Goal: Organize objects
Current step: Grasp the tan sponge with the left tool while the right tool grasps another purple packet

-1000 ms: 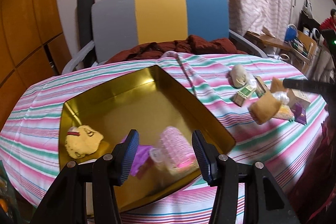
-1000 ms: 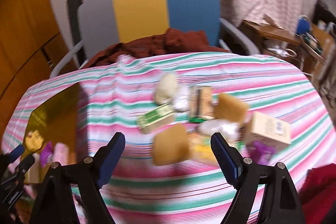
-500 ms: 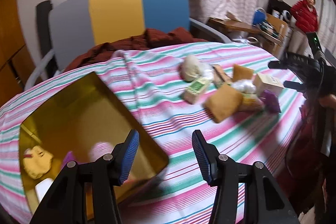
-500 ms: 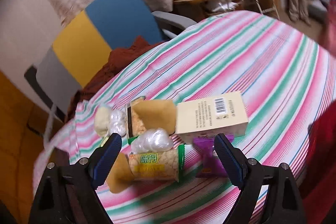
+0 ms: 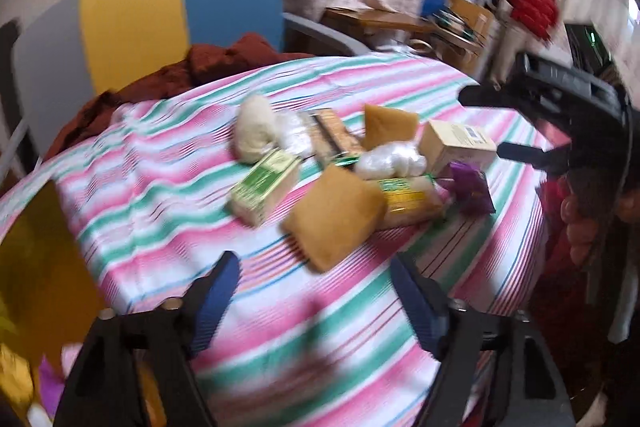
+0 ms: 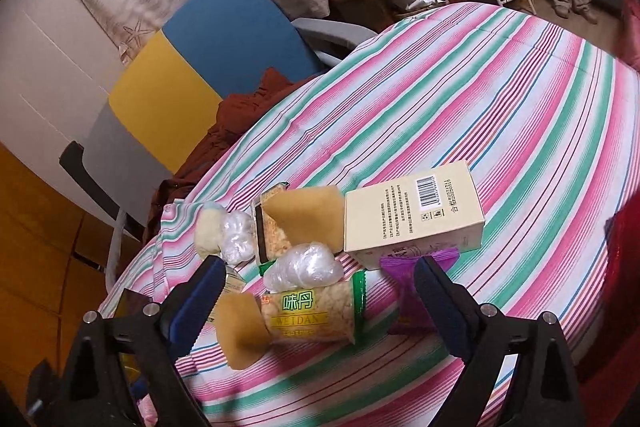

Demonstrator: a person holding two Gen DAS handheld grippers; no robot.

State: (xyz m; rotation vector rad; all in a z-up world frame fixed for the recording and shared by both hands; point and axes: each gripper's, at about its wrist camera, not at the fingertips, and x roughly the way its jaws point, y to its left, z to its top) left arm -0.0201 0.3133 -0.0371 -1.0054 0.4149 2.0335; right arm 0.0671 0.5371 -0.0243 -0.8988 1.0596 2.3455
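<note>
A pile of small goods lies on the striped tablecloth (image 5: 168,163): a tan pouch (image 5: 336,215), a green box (image 5: 266,187), a white ball (image 5: 256,129), a beige carton (image 6: 416,219), a purple packet (image 6: 412,291), a clear plastic wad (image 6: 304,267) and a green-and-yellow snack pack (image 6: 316,315). My left gripper (image 5: 316,287) stands open and holds nothing, short of the tan pouch. Over the snack pack my right gripper (image 6: 318,279) hangs open; in the left wrist view the right gripper (image 5: 480,122) sits right of the pile. The gold tin (image 5: 36,267) is at the far left, its contents blurred.
Behind the table stands a chair (image 5: 180,15) with a grey, yellow and blue back and a rust-brown cloth (image 5: 224,59) draped on it. A person in red (image 5: 528,11) stands by a cluttered desk (image 5: 400,23) at the back right. The table edge curves down on the right.
My left gripper swung right from over the gold tin to the pile and its jaws spread wider. My right gripper moved in close above the snack pack.
</note>
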